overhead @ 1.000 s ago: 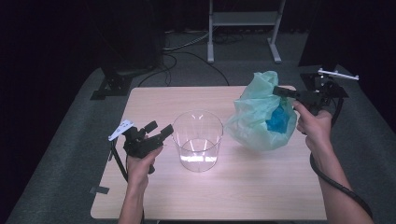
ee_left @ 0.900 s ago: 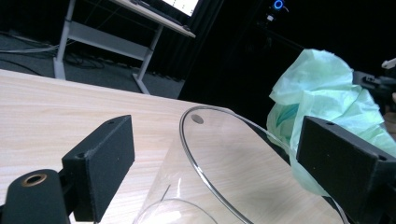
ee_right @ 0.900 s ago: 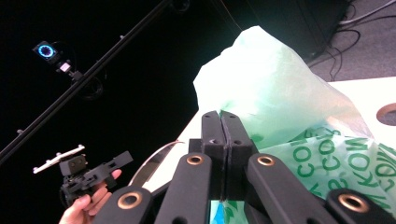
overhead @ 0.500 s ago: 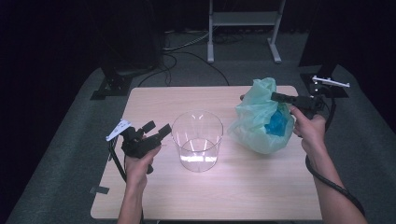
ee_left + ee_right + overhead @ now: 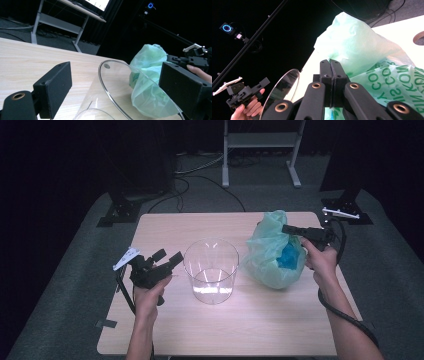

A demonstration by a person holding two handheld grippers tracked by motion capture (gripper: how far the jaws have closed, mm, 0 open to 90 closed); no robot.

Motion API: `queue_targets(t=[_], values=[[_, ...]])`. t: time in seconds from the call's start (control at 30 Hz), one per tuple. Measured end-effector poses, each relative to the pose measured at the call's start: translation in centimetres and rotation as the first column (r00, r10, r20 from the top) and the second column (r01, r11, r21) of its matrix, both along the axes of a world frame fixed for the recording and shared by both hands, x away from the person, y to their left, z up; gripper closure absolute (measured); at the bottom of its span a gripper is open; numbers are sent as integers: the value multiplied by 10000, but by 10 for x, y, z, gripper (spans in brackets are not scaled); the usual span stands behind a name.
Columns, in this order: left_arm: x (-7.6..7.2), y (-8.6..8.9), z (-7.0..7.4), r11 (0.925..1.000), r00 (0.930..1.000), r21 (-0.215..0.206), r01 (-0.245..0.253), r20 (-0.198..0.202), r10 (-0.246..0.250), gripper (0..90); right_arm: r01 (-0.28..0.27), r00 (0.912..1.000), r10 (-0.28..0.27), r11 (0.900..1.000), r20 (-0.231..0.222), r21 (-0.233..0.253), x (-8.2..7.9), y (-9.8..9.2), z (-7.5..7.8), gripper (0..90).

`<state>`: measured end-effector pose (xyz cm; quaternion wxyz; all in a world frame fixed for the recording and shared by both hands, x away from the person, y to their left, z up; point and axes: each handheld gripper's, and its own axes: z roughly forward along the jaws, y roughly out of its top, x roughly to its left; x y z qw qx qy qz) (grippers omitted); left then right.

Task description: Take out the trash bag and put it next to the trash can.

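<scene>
A pale green plastic bag (image 5: 270, 257) with something blue (image 5: 289, 256) inside rests on the right half of the wooden table (image 5: 260, 325). My right gripper (image 5: 285, 228) is at the bag's top edge. In the right gripper view, that gripper (image 5: 330, 63) has its jaws pressed together on a fold of the bag (image 5: 364, 45). A clear glass cylinder (image 5: 211, 270) stands upright at the table's middle. My left gripper (image 5: 168, 256) hovers open just left of it. From the left gripper view, this gripper (image 5: 116, 72) frames the cylinder's rim (image 5: 106, 65) and the bag (image 5: 150, 75) beyond.
A white metal stand (image 5: 260, 150) and cables lie on the grey floor behind the table. Dark tripod bases (image 5: 120, 210) sit at the table's far corners. A bit of tape (image 5: 106, 323) marks the table's front left edge.
My right gripper has come down and slightly left with the bag, which now slumps lower on the table. The left gripper and the cylinder have stayed put.
</scene>
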<state>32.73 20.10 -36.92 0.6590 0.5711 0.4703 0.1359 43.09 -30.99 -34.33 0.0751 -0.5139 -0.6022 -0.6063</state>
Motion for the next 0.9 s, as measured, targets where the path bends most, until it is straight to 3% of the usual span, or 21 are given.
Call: queue_targets(t=[0.47, 0.9], values=[[3, 0, -3, 10000, 9999, 25, -18, -117, 19, 102, -276, 9985, 283, 9995, -463, 150, 18, 25, -26, 900], [3, 1, -5, 10000, 9998, 49, -28, -192, 29, 102, -625, 9947, 615, 9980, -821, -96, 27, 48, -51, 898]])
